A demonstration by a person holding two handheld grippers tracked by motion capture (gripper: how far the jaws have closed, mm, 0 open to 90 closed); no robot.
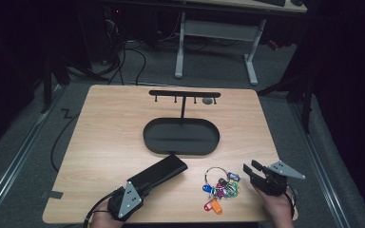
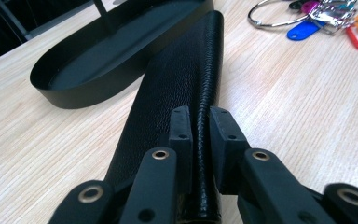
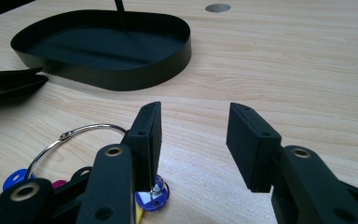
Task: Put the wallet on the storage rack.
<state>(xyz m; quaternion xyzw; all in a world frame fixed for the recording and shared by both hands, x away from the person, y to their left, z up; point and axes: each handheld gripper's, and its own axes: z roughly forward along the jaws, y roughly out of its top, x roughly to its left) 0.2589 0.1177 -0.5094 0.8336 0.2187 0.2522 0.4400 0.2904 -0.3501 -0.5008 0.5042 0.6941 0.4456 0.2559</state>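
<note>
A long black leather case (image 1: 164, 170) lies at an angle on the wooden table, its far end close to the black oval tray (image 1: 180, 153). My left gripper (image 1: 142, 187) is shut on the case's near end; in the left gripper view the pads (image 2: 182, 126) pinch its stitched edge (image 2: 205, 84). A metal ring of coloured key tags (image 1: 221, 187) lies at the front right. My right gripper (image 1: 253, 170) stands open just right of the keys, with nothing between its jaws (image 3: 193, 135). The ring (image 3: 74, 135) curves beside its left jaw.
From the tray (image 3: 121, 77) rises a thin post with a black hook bar (image 1: 184, 94) across its top. A small round hole (image 1: 208, 101) marks the table behind it. Beyond the table's far edge stand a white desk frame (image 1: 216, 31) and cables on grey floor.
</note>
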